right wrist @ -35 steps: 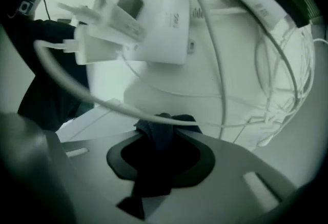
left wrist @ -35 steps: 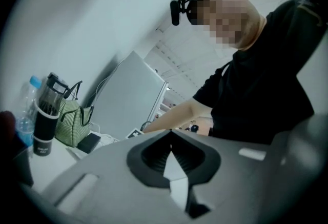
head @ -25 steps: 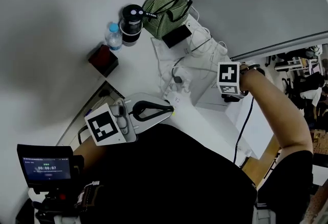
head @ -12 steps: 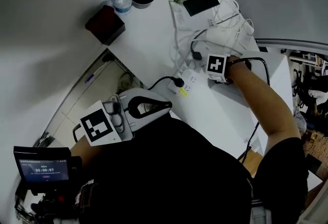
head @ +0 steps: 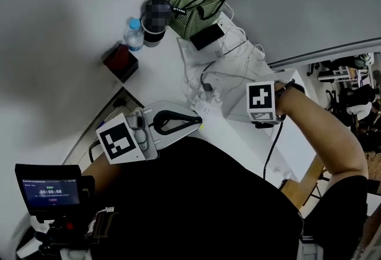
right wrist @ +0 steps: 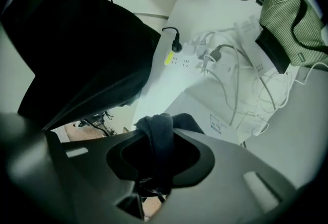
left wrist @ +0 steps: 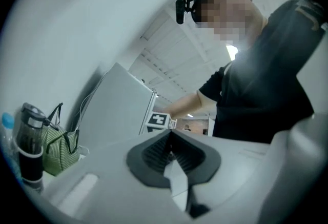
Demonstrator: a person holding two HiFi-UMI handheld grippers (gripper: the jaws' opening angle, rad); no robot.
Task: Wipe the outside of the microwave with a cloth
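cloth (right wrist: 159, 133) tight between fingers of right gripper (right wrist: 160, 152), seemingly near white microwave (right wrist: 203, 108); left gripper (left wrist: 173, 159) fingers together, empty

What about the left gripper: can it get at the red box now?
Probably yes. The left gripper is empty, and the tabletop between it and the red box looks bare. It points away, jaws shut, so it must turn and open.

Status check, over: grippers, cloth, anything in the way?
Left gripper shut, empty. Right gripper shut on dark cloth, bunched, hanging from the jaws. Loose cables and a power strip lie just ahead of it.
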